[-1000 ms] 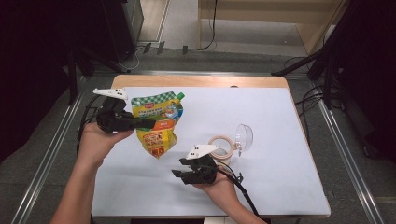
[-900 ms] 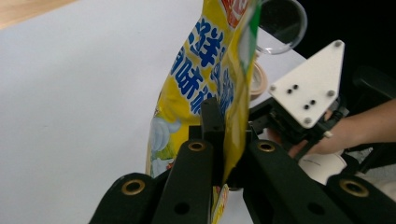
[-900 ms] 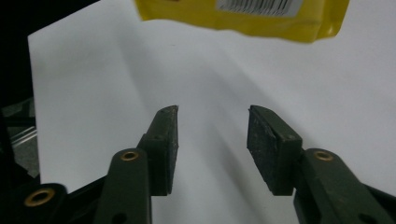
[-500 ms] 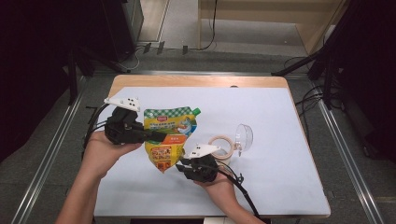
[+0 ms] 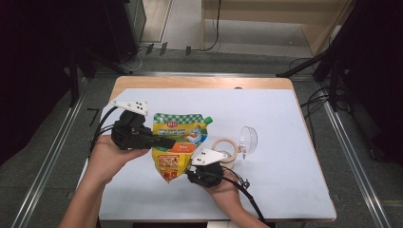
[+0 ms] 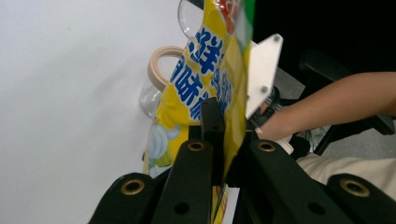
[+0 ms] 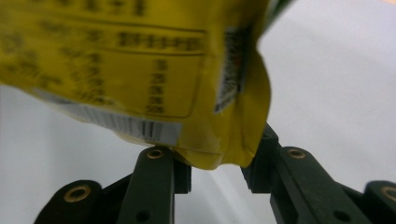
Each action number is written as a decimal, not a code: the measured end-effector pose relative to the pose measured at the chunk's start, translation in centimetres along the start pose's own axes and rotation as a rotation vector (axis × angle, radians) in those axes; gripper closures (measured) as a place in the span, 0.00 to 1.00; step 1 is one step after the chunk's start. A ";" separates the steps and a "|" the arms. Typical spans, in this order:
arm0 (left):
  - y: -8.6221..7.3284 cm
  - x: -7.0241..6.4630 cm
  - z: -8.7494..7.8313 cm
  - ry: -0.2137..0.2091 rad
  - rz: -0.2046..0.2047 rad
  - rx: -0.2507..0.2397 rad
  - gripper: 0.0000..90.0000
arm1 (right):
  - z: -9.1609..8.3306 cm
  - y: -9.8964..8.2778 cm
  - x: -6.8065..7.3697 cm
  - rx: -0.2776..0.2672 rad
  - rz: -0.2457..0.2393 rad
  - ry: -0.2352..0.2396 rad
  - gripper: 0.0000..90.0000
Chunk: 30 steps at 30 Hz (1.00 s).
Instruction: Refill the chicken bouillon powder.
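The left tongs (image 5: 167, 141) are clamped on the left edge of the yellow sauce pouch (image 5: 178, 142), held above the desk's (image 5: 285, 123) left half; its long axis hangs toward the near edge, the bottom corner sitting between the right tongs' (image 5: 190, 170) just-narrowed, not yet pressing jaws.

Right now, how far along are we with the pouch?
Done: the left gripper is clamped on the pouch edge and holds it off the table. In hand: the right gripper has been closing around the pouch's bottom corner, which sits between its jaws; a firm pinch isn't clear. Left: probably securing that corner. The tape roll and clear cup lie untouched.
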<state>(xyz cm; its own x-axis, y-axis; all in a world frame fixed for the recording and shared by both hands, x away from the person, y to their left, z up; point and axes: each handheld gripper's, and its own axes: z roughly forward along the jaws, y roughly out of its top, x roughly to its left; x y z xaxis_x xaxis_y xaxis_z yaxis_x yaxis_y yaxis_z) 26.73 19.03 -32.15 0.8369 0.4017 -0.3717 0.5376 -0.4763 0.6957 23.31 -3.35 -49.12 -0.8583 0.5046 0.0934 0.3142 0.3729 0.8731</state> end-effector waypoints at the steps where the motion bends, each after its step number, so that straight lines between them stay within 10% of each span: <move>1: 0.0 0.1 0.0 0.010 -0.011 -0.008 1.00 | 0.0 0.0 0.2 -0.001 -0.016 0.005 0.79; 5: 0.1 0.2 0.4 0.039 -0.048 -0.018 0.97 | -0.3 0.5 2.2 -0.005 -0.143 0.002 0.78; 9: 0.4 -0.2 1.3 0.073 -0.049 0.002 0.94 | -0.4 0.7 3.1 0.003 -0.162 0.022 0.76; 30: 0.8 -1.5 5.2 0.102 -0.044 0.036 0.83 | -1.4 1.8 4.6 0.001 -0.040 0.157 0.74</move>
<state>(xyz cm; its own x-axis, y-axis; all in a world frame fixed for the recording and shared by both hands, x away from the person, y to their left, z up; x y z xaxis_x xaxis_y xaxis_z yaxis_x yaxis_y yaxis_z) 26.48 13.99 -34.23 0.7985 0.4994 -0.3360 0.5787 -0.4834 0.6568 19.38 -1.42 -46.45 -0.9231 0.3613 0.1321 0.2785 0.3910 0.8773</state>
